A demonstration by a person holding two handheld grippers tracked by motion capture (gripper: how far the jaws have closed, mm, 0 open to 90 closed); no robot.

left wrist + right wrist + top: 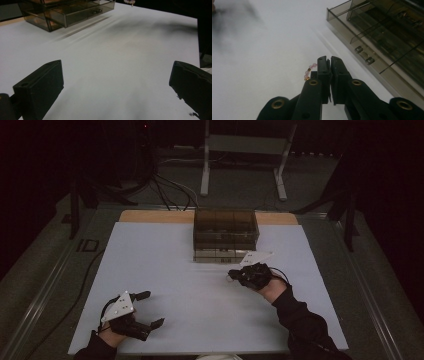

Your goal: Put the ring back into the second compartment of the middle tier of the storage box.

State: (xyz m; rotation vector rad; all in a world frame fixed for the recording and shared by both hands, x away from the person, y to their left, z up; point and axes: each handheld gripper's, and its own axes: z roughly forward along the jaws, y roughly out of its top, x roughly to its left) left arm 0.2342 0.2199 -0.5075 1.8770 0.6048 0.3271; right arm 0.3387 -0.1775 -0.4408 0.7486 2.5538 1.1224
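1. A short string of pink and gold beads [308, 72] hangs at the left side of the right gripper [329, 61], near the middle of the right gripper view; it looks caught between the clenched fingers [322, 72], which stand pressed together with barely a slit between them.
2. The beads hang above the white bench [262, 75], clear of its surface as far as the view tells.
3. To the upper right of that view stands a smoky clear drawer box [387, 37], its lowest drawer pulled out a little, with small metal knobs [364, 53] on the front.
4. In the high view the right gripper [235, 275] sits right of centre, just in front of the drawer box [225, 232], which stands at the far middle of the bench [165, 265].
5. The left gripper [150, 309] lies at the lower left of the high view, well apart from the box, its fingers [142, 295] released and spread wide.
6. In the left gripper view the two fingers [40, 87] stand far apart over bare bench, with nothing between them.
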